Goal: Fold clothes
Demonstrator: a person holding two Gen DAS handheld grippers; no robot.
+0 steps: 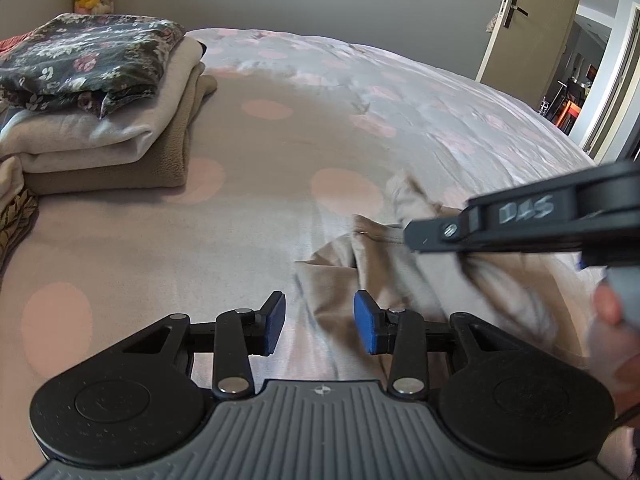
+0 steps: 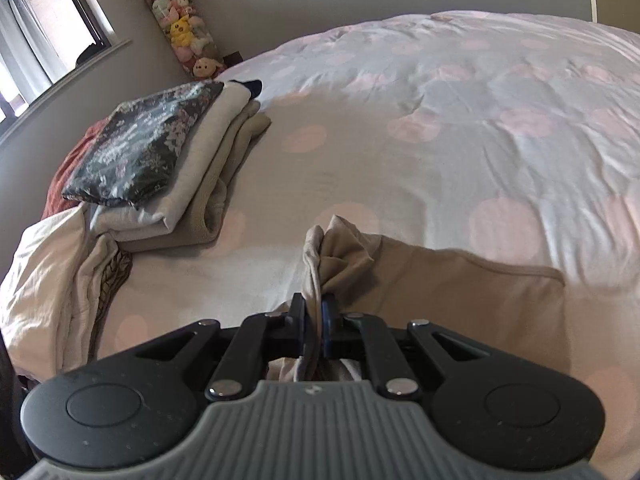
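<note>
Left wrist view first: we've got our left gripper (image 1: 320, 322) hovering low over the bed (image 1: 280, 128) with its blue pads (image 1: 366, 322) spread wide and nothing between them. Just ahead and to the right lies the beige garment (image 1: 400, 276), a soft, thin-looking fabric, rumpled and bunched up into a peak where our right gripper (image 1: 412, 234) comes in from the right side and grabs it. A hand (image 1: 612, 308) shows at the right edge, blurry.

From the right wrist view, the right gripper (image 2: 314, 320) is pinched tight on a gathered fold of that beige garment (image 2: 460, 292); the cloth is squeezed between the fingers and puffs out in wrinkles above them. The rest of it lies flatter on the bed (image 2: 460, 120) to the right, with a stitched hem along its far edge and a squared-off corner.

Off to the left there's a stack of folded clothes (image 2: 168, 172): dark floral piece on top, light grey under it, tan at the bottom. It sits well apart from the garment. A crumpled cream cloth (image 2: 48, 280) is heaped beside the stack, nearer us. The bedcover is pale with big pink dots. Plush toys (image 2: 180, 28) hang in the far corner by the window.
</note>
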